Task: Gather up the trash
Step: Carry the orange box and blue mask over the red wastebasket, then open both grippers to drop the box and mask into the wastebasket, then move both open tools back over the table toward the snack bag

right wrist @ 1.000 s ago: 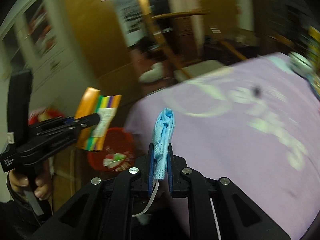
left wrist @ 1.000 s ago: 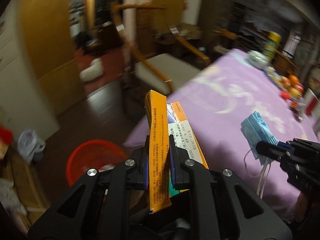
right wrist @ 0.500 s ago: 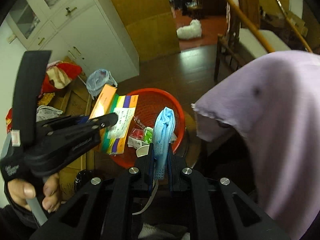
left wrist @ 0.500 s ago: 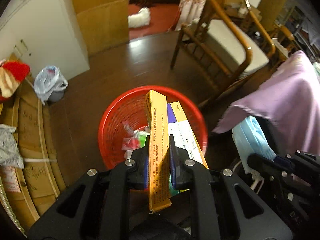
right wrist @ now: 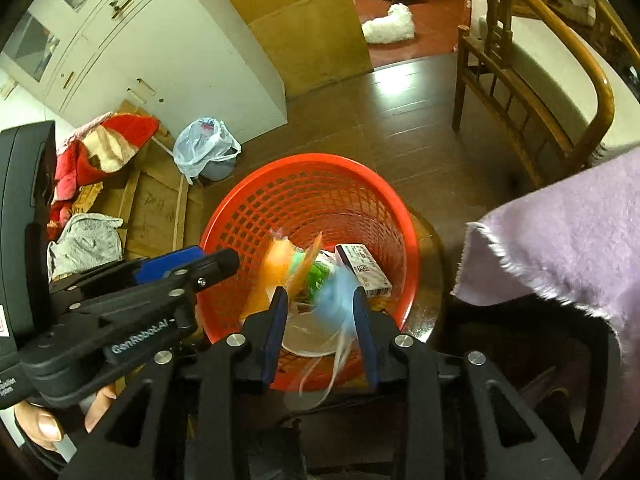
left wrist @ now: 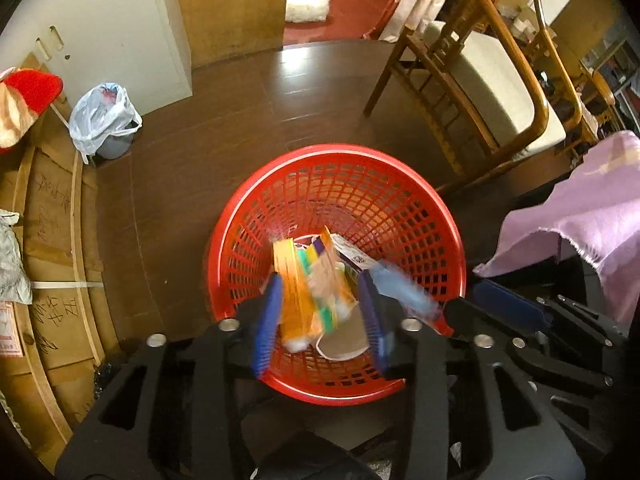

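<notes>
A red mesh basket [left wrist: 400, 184] stands on the dark floor, also seen in the right wrist view [right wrist: 256, 216]. My left gripper [left wrist: 322, 320] is open above it; the orange box [left wrist: 296, 288] falls blurred between its jaws. My right gripper [right wrist: 318, 320] is open too; the blue face mask [right wrist: 336, 292] falls blurred between its jaws, straps trailing. The mask shows as a blue streak in the left wrist view [left wrist: 404, 288]. Trash and a small white carton [right wrist: 362, 268] lie in the basket.
A wooden chair [left wrist: 472, 72] stands to the right, beyond the basket. A purple tablecloth [right wrist: 568, 232] hangs at the right. A white plastic bag [left wrist: 104, 116], cardboard [left wrist: 52, 248] and a white cabinet [right wrist: 160, 52] are at the left.
Both grippers have opened over the basket. The orange box and the blue mask have left the jaws and are dropping into it. The cameras moved closer over the basket.
</notes>
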### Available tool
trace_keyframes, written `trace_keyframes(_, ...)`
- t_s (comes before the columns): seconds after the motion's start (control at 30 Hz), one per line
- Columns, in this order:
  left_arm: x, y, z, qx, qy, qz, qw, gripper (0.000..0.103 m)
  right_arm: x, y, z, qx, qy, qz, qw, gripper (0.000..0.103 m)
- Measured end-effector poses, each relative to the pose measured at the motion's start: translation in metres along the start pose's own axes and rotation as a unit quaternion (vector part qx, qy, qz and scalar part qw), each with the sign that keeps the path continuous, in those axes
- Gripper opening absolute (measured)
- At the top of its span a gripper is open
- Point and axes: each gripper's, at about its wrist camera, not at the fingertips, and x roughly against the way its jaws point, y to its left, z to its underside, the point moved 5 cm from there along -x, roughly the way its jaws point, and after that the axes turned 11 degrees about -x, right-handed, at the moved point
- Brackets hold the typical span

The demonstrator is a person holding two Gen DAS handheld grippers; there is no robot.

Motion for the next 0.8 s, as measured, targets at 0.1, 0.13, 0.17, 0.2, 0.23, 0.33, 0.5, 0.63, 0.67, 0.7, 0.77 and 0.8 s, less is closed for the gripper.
trace_keyframes(0.1, 0.003, -0.001, -0.002, 0.005, -0.003, 0.006, 1.0000, 0.047, 0.005, -0.003, 0.000, -0.003, -0.004, 0.001, 1.000, 0.035)
trace_keyframes(0.13, 0.006, -0.002, -0.002, 0.004, -0.004, 0.008, 1.0000, 0.047, 0.009, -0.003, 0.000, -0.003, -0.006, 0.001, 1.000, 0.036)
trace_keyframes(0.17, 0.007, -0.002, -0.003, 0.003, -0.004, 0.009, 0.9999, 0.047, 0.013, -0.004, 0.001, -0.002, -0.010, 0.000, 1.000, 0.037)
trace_keyframes(0.2, 0.009, -0.004, -0.003, 0.002, -0.006, 0.009, 0.9999, 0.048, 0.017, -0.004, 0.002, 0.000, -0.013, 0.000, 1.000, 0.037)
trace_keyframes(0.23, 0.012, -0.006, -0.003, 0.001, -0.008, 0.010, 0.9999, 0.048, 0.021, -0.005, 0.003, 0.001, -0.016, 0.001, 1.000, 0.038)
trace_keyframes(0.33, 0.019, -0.012, -0.005, -0.002, -0.012, 0.014, 0.9998, 0.050, 0.041, -0.004, 0.009, 0.007, -0.031, -0.001, 0.999, 0.040)
trace_keyframes(0.5, 0.040, -0.028, -0.007, -0.015, -0.027, 0.021, 0.9993, 0.051, 0.086, -0.004, 0.023, 0.018, -0.066, 0.003, 0.998, 0.045)
trace_keyframes(0.63, 0.061, -0.051, -0.009, -0.037, -0.044, 0.025, 0.9980, 0.055, 0.136, -0.019, 0.035, 0.003, -0.110, 0.020, 0.994, 0.056)
trace_keyframes(0.67, 0.067, -0.060, -0.009, -0.047, -0.049, 0.025, 0.9973, 0.057, 0.147, -0.025, 0.038, -0.005, -0.119, 0.024, 0.993, 0.059)
trace_keyframes(0.7, 0.072, -0.067, -0.009, -0.055, -0.053, 0.027, 0.9967, 0.058, 0.158, -0.030, 0.042, -0.013, -0.128, 0.026, 0.991, 0.060)
trace_keyframes(0.77, 0.085, -0.089, -0.007, -0.077, -0.063, 0.033, 0.9945, 0.060, 0.185, -0.045, 0.053, -0.029, -0.150, 0.037, 0.988, 0.062)
trace_keyframes(0.8, 0.094, -0.102, -0.006, -0.090, -0.072, 0.037, 0.9927, 0.061, 0.194, -0.051, 0.057, -0.032, -0.158, 0.045, 0.986, 0.063)
